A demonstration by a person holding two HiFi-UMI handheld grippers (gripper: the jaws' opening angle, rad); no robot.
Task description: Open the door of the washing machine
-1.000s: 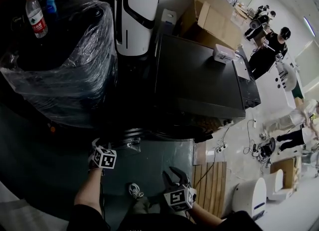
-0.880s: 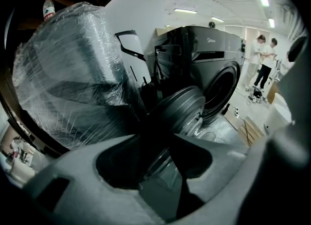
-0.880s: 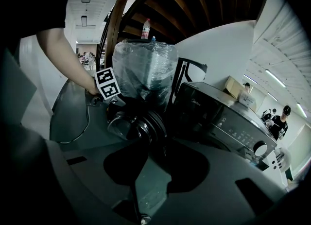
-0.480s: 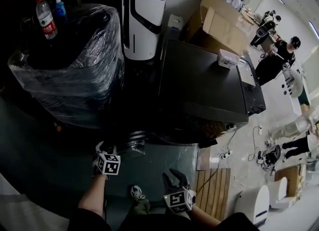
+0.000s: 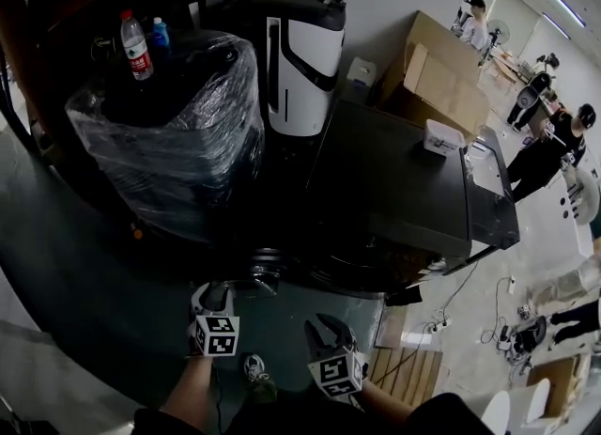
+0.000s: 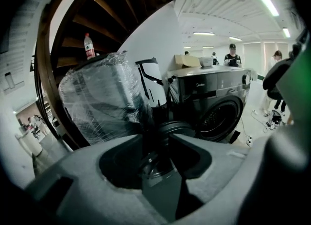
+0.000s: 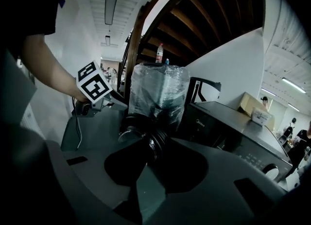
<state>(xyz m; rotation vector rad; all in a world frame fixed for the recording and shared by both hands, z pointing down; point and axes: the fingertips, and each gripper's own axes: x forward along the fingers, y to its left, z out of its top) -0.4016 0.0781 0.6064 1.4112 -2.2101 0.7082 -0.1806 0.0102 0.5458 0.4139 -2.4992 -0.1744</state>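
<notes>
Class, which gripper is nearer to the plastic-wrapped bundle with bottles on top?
Left. The left gripper is in front of the right side of the bundle; the right gripper is farther right, in front of the washing machine.

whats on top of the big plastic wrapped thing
Two bottles stand on it: a clear water bottle with a red label and a smaller blue bottle beside it. The plastic wrap covers the dark bulk below, so what it is cannot be told.

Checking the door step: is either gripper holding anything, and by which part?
Nothing is held: the left gripper and right gripper have just been closing, jaws apart, nothing between them.
</notes>
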